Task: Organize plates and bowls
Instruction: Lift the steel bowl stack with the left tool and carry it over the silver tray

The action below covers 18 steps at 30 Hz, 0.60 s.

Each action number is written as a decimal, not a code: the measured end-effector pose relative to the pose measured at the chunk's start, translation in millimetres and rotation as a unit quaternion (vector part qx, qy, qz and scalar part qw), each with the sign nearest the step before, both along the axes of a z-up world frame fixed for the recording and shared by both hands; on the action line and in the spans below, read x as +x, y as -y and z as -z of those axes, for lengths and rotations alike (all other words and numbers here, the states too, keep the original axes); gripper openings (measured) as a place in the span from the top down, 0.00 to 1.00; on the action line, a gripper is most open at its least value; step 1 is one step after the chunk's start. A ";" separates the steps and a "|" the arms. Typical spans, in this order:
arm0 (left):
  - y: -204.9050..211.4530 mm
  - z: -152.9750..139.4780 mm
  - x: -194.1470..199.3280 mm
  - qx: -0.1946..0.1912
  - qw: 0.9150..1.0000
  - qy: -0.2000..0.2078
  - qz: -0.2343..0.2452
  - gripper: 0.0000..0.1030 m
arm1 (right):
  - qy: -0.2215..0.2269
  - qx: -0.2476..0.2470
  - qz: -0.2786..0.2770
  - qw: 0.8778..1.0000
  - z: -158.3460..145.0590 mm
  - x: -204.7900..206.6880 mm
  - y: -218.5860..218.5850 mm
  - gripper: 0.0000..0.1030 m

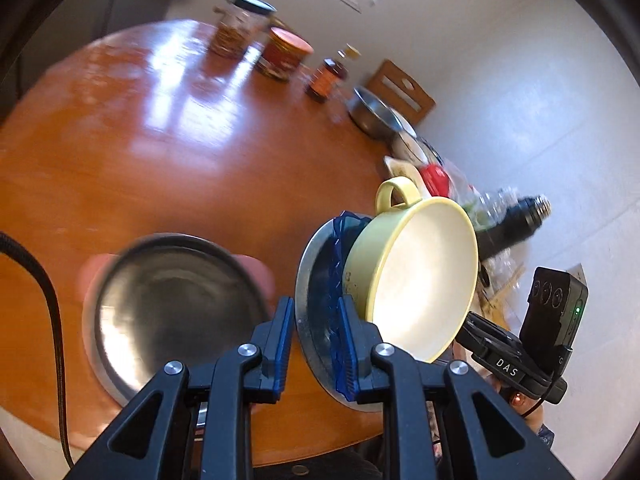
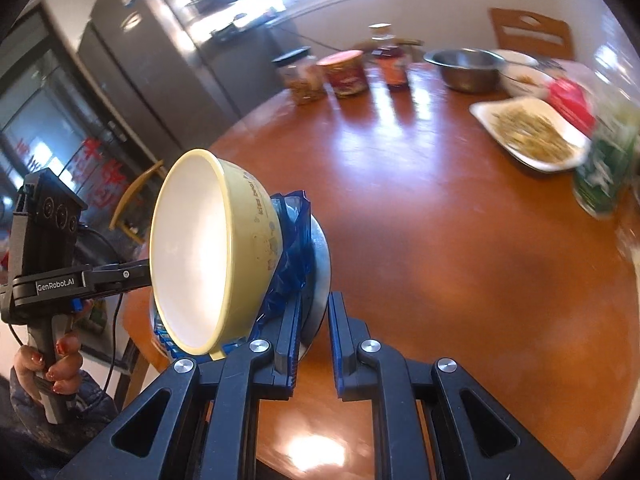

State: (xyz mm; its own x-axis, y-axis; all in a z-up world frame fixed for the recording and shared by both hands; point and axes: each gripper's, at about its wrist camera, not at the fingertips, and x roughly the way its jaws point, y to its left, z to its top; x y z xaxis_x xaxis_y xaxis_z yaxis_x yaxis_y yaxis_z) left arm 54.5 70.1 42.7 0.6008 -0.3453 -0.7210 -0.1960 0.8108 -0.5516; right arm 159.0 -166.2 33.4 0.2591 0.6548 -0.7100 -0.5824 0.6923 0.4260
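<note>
Both tongs, left tongs point(image 1: 316, 332) and right tongs point(image 2: 314, 330), clamp a tilted stack's metal plate point(image 1: 306, 280) rim, blue plate point(image 2: 294, 248) and yellow bowl point(image 1: 416, 276) above the desk point(image 2: 440, 220).

The round orange-brown wooden table point(image 1: 168, 128) has a glossy, lacquered top that mirrors the window light. The pale yellow bowl with a loop handle point(image 1: 424, 280) looks like smooth, slightly shiny plastic or glazed ware; I cannot tell which. Under it lies a translucent blue plastic dish with a ridged rim point(image 1: 340, 256), and then a dull grey metal plate point(image 1: 308, 264). The round steel plate on the table point(image 1: 172, 304) is brushed and softly reflecting. The black gripper point(image 2: 314, 344) is matt plastic with ribbed blue pads point(image 2: 338, 344).
</note>
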 end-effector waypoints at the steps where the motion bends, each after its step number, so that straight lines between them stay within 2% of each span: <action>1: -7.4 -2.6 -4.9 0.004 1.000 0.000 -0.007 0.78 | 0.001 0.002 -0.008 1.000 -1.8 -0.4 -9.9 0.86; 9: -54.2 -6.6 -44.7 0.044 0.998 -0.008 -0.045 0.78 | -0.005 0.009 -0.062 0.998 -0.4 -13.6 -80.7 0.86; 16: -78.1 7.7 -62.0 0.042 0.998 -0.017 -0.052 0.80 | -0.012 -0.004 -0.075 0.997 11.9 -25.1 -113.0 0.86; 18: -81.7 11.1 -65.2 0.033 0.998 -0.013 -0.046 0.96 | -0.011 -0.008 -0.075 0.997 13.2 -29.2 -117.7 0.86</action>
